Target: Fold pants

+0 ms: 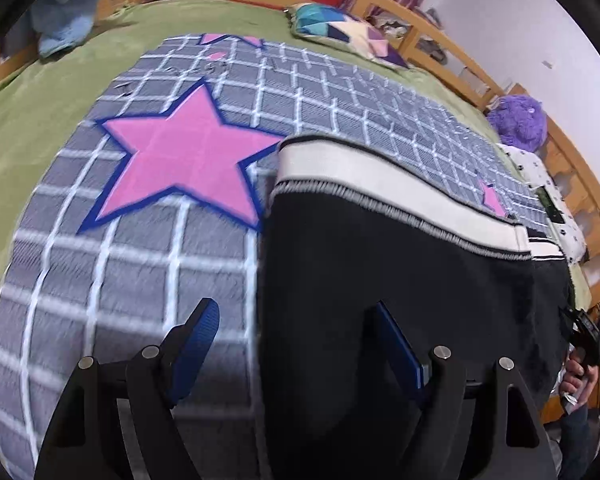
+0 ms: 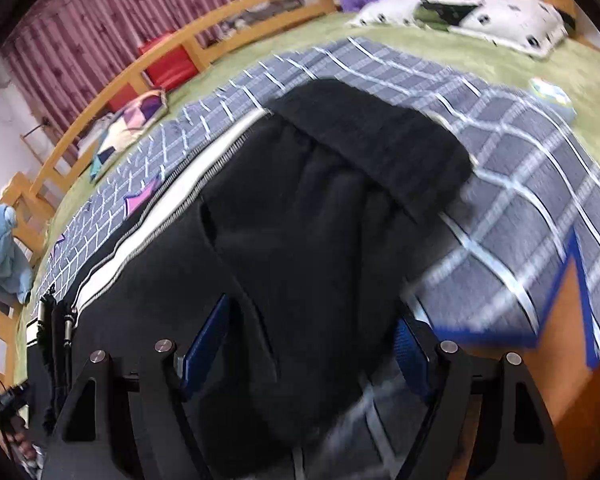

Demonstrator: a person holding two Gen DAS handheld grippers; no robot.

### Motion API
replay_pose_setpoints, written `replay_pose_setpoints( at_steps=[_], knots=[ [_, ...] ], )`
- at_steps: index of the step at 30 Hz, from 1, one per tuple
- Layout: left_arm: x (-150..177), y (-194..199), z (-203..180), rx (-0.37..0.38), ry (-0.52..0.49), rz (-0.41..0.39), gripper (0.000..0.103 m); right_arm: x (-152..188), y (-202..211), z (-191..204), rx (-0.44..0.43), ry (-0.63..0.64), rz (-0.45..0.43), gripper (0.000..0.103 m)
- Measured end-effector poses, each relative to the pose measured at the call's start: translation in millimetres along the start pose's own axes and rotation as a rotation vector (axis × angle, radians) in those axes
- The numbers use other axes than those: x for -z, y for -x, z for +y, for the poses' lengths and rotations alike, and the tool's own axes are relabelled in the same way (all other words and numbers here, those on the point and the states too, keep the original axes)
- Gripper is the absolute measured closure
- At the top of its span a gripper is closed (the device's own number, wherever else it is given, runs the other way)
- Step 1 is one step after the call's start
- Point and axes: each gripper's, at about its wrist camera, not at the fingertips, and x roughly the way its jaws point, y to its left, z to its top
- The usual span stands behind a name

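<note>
Pants (image 1: 400,280): black fleece with a white side stripe edged in grey stitching, lying flat on the grid blanket (image 1: 140,272) on the bed; in the right wrist view the waistband end (image 2: 380,140) lies farthest from the camera, gathered and slightly raised.
Fold state: the legs appear already laid one over the other, the stripe running along the far long edge; judged an early stage, with the lengthwise halving still to do.
Left claw (image 1: 296,344): fingers spread wide, holding nothing; one blue pad (image 1: 196,348) is over the blanket, the other (image 1: 400,352) over black cloth, so the claw straddles the pants' near edge, probably to take that edge between the pads.
Right claw (image 2: 316,348): likewise wide and empty, both pads flanking black cloth near the pants' edge; whether they touch the fabric cannot be told through the blur.
Why this placement: one claw at each end of the same long side would let the cloth be lifted evenly, without sagging in the middle.
Blanket: grey with white grid lines and pink stars (image 1: 188,152); it gives a flat, contrasting surface over the green bedspread (image 1: 28,112).
Surroundings: patchwork cushion (image 1: 344,32), purple plush toy (image 1: 520,120) and spotted pillow (image 2: 480,16) lie well apart from the pants, beside the wooden bed rail (image 1: 440,40).
Risk: thick fleece may slip from a shallow pinch.
</note>
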Motion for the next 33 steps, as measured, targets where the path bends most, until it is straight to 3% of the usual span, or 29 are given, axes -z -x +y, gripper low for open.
replay_pose_setpoints(
  at_steps=[2, 4, 7, 8, 9, 15, 18, 22, 24, 28, 30, 31, 33],
  knots=[
    [-8, -7, -3, 0.035, -0.018, 0.021, 0.027, -6, -7, -3, -0.060, -0.018, -0.015, 0.026],
    [-15, -14, -3, 0.088, -0.012, 0.029, 0.028, -12, -12, -3, -0.087, -0.038, -0.024, 0.035],
    [-24, -22, -8, 0.128, -0.008, 0.042, 0.067, -22, -19, -2, -0.039, -0.047, -0.007, 0.077],
    [-25, -21, -9, 0.135, -0.005, 0.036, 0.084, -25, -14, -1, -0.057, -0.067, -0.007, 0.084],
    [-29, -16, -11, 0.159, -0.006, 0.023, 0.090, -27, -2, 5, -0.074, -0.090, -0.046, 0.086],
    [-53, 31, -22, 0.225, -0.032, -0.068, 0.091, -50, 65, 93, -0.002, 0.039, -0.226, 0.090],
    [-67, 60, -18, 0.267, -0.022, -0.108, 0.092, -63, 94, 134, -0.019, 0.086, -0.287, 0.090],
    [-92, 97, -2, 0.183, -0.048, -0.180, 0.091, -70, 114, 174, -0.083, 0.119, -0.324, 0.090],
    [-100, 104, 15, 0.139, -0.044, -0.170, 0.091, -68, 114, 186, -0.120, 0.126, -0.330, 0.090],
    [-101, 78, 44, 0.060, -0.022, -0.100, 0.091, -60, 57, 186, -0.165, 0.084, -0.206, 0.089],
    [-93, 49, 57, -0.016, -0.011, -0.041, 0.086, -44, 5, 173, -0.099, 0.076, -0.105, 0.087],
    [-89, 39, 60, -0.066, 0.000, -0.025, 0.079, -36, -15, 166, -0.041, 0.074, -0.057, 0.086],
    [-84, 26, 71, -0.149, 0.022, 0.002, 0.073, -20, -41, 146, 0.041, 0.054, 0.027, 0.077]
  ],
)
